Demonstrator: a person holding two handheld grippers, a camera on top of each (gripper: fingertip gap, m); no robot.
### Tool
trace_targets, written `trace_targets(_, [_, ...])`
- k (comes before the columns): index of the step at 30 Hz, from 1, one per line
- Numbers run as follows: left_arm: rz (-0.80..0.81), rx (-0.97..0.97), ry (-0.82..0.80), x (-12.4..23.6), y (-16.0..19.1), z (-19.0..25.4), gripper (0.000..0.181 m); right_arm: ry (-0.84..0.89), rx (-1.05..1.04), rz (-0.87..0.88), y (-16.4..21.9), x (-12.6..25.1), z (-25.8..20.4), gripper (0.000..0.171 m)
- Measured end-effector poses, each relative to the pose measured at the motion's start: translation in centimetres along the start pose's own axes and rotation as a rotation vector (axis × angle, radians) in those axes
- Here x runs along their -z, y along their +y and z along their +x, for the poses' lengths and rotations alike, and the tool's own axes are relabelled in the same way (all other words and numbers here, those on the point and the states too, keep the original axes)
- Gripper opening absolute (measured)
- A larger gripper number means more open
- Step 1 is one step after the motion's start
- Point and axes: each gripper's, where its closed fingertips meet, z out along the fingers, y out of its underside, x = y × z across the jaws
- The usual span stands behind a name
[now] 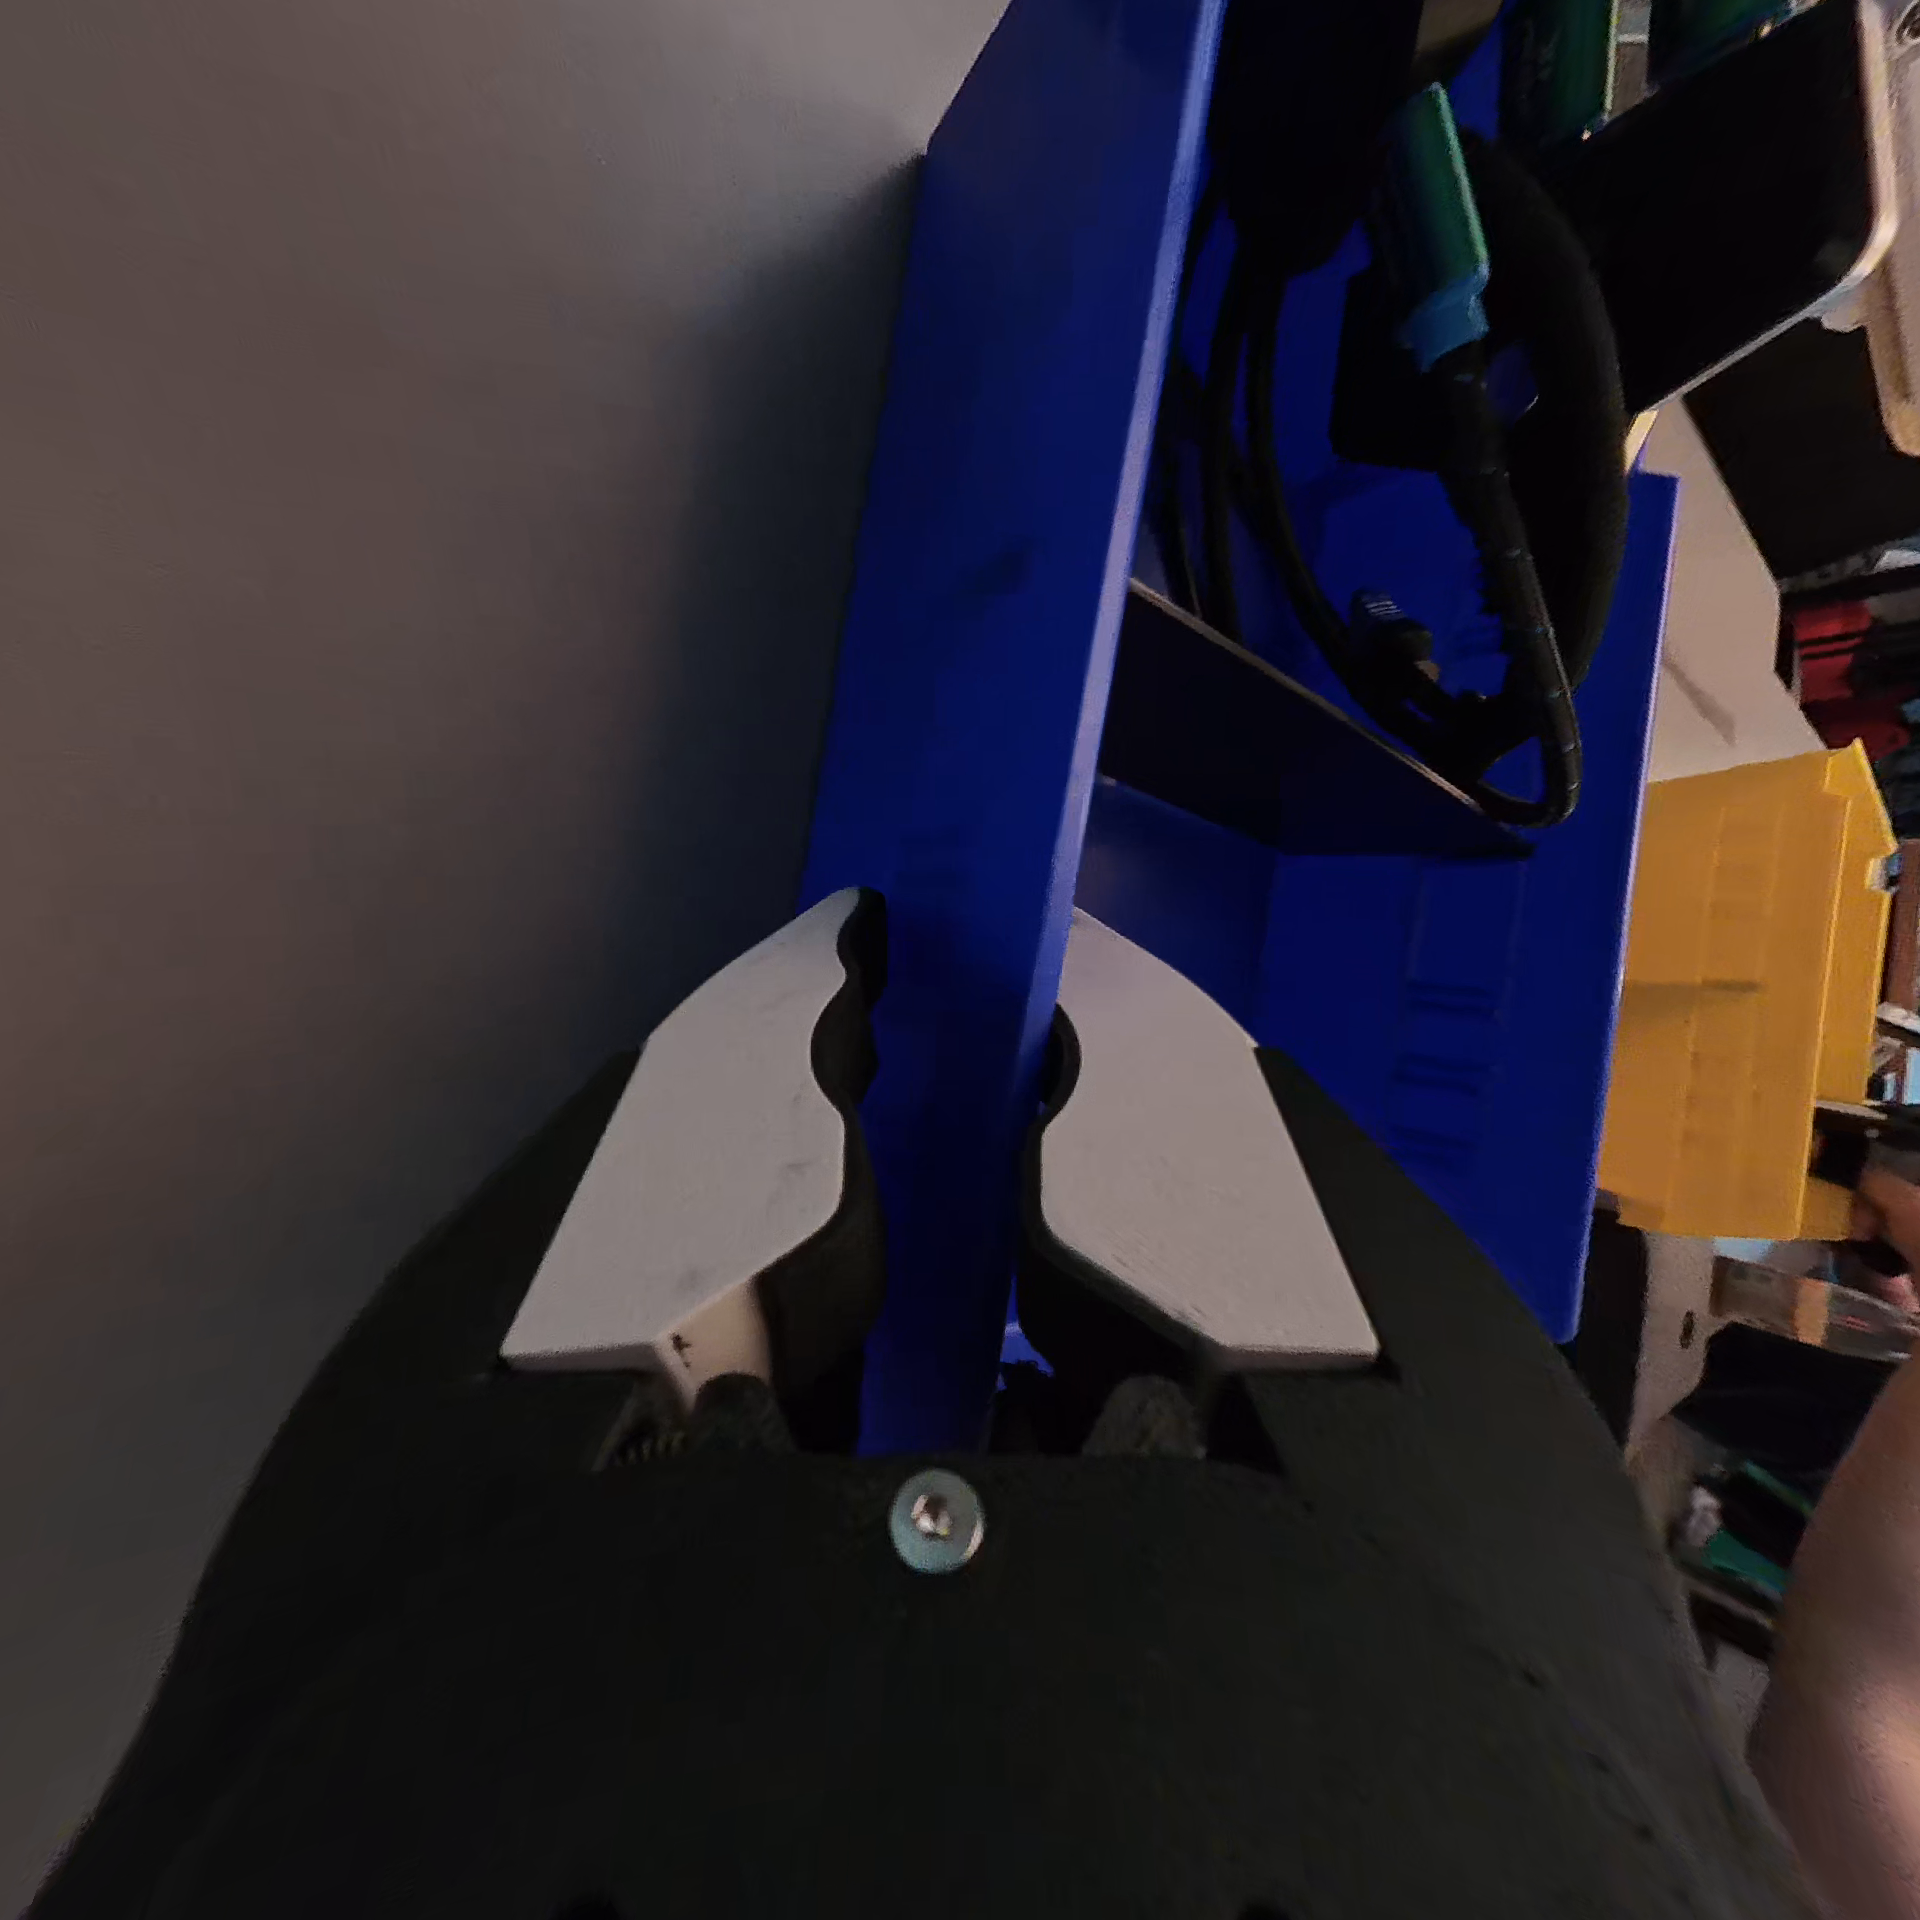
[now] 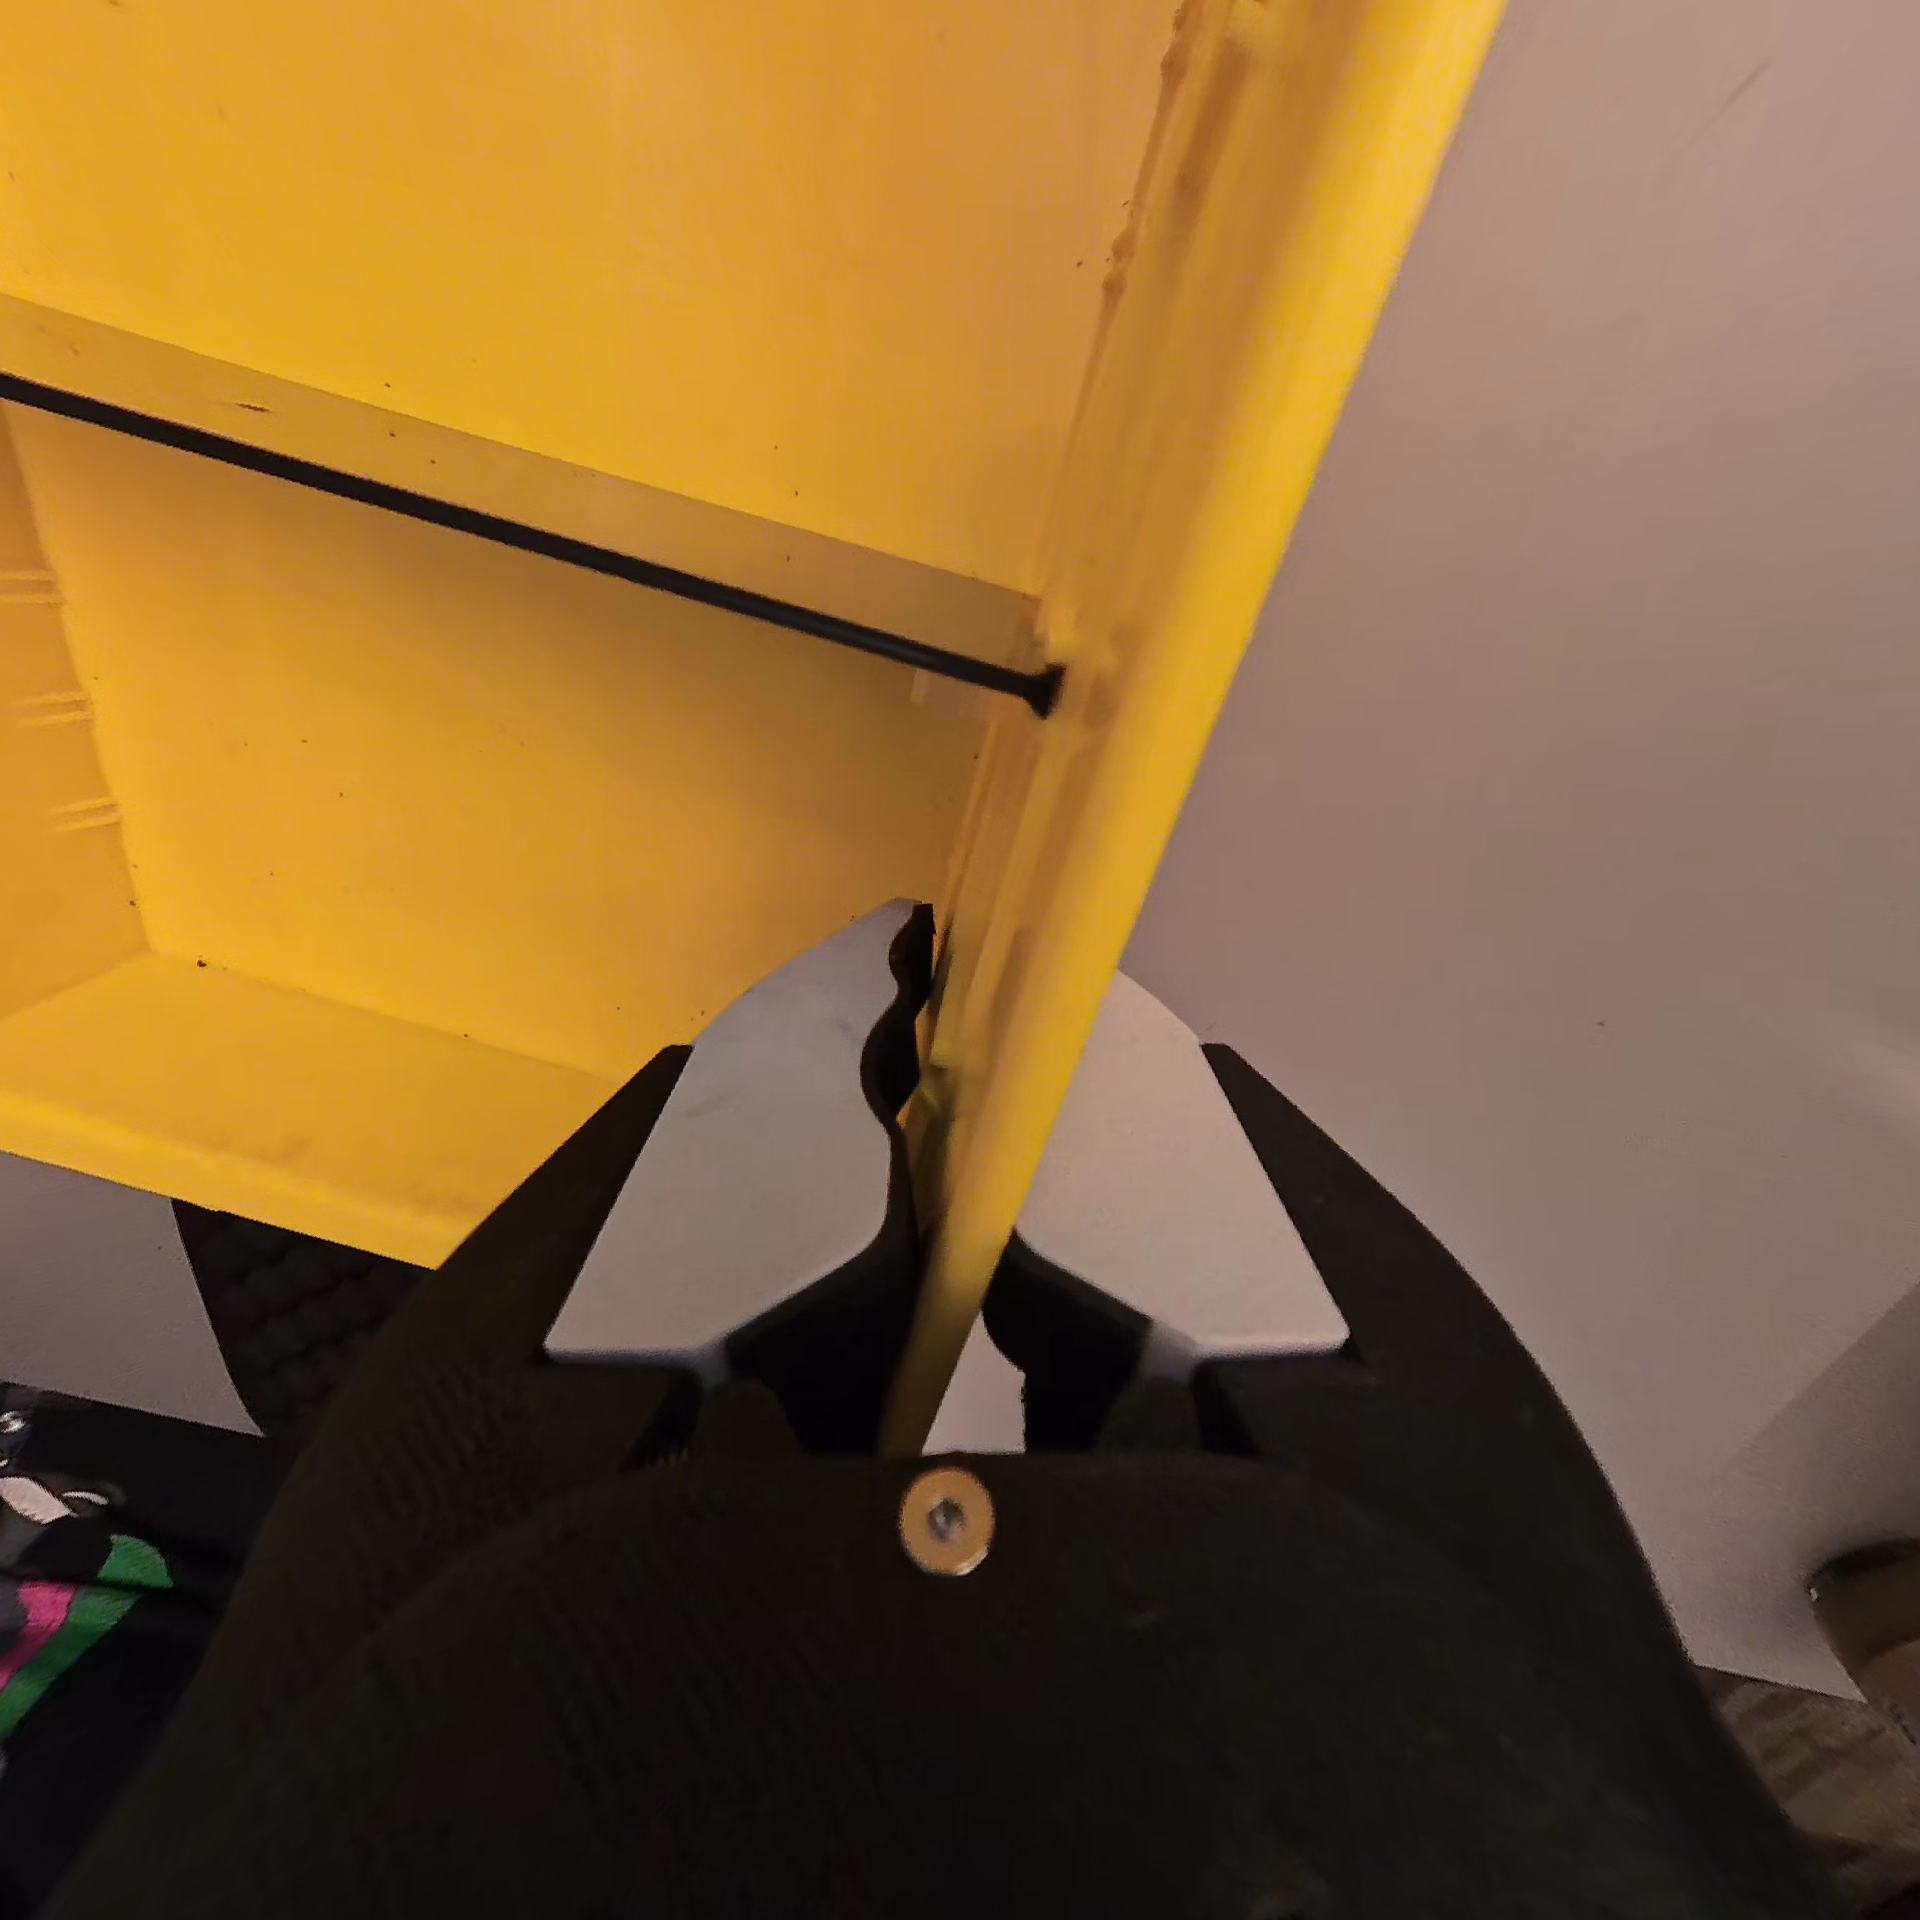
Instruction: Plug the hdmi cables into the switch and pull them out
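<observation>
Left hand-held gripper (image 1: 956,1049): its two fingers are clamped on the side wall of a blue bin (image 1: 987,623), one finger outside the wall, one inside.
Blue bin contents: a dark divider (image 1: 1278,717) crosses the inside; beyond it lies a tangle of black cables (image 1: 1538,644), one ending in a green and blue plug (image 1: 1439,218), another in a small black plug (image 1: 1387,623). Whether the switch is among them I cannot tell.
Beside the blue bin: a yellow bin (image 1: 1745,997) stands just past it, on the right of the left wrist view.
Right hand-held gripper (image 2: 961,1049): its fingers are closed on the side wall of the yellow bin (image 2: 623,260).
Yellow bin contents: only a thin black rod (image 2: 520,535) spanning it and a yellow divider (image 2: 468,468) show.
Surroundings: pale wall (image 2: 1610,727) next to both bins.
Writing: none can be read.
</observation>
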Motion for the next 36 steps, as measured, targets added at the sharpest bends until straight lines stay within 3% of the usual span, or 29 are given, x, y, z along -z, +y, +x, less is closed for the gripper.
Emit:
trace_targets(11, [0.024,-0.046,0.106,0.3,0.5,0.6,0.032,0.007,0.029,0.001,-0.2,0.0,0.3,0.009])
trace_targets(15, [0.025,-0.096,0.075,0.8,0.5,0.6,0.03,0.014,0.037,0.004,-0.3,0.0,0.5,0.01])
trace_targets(19, [0.18,-0.16,0.052,3.8,-1.3,1.6,0.028,0.014,0.057,0.006,-0.4,0.0,0.6,0.011])
trace_targets(22, [0.211,-0.262,-0.029,5.0,-1.3,1.9,0.031,0.009,0.067,-0.005,-0.5,0.0,0.8,0.01])
trace_targets(28, [0.123,-0.27,-0.074,2.5,-0.8,1.1,0.03,-0.007,0.067,-0.016,-0.5,0.0,0.9,0.01])
trace_targets(32, [0.013,-0.271,-0.12,0.8,0.5,-0.2,0.016,-0.02,0.072,-0.017,-0.4,0.0,0.8,0.009])
trace_targets(36, [0.054,-0.292,-0.179,0.9,0.1,-1.0,0.01,-0.026,0.08,-0.016,-0.4,0.0,0.9,0.009])
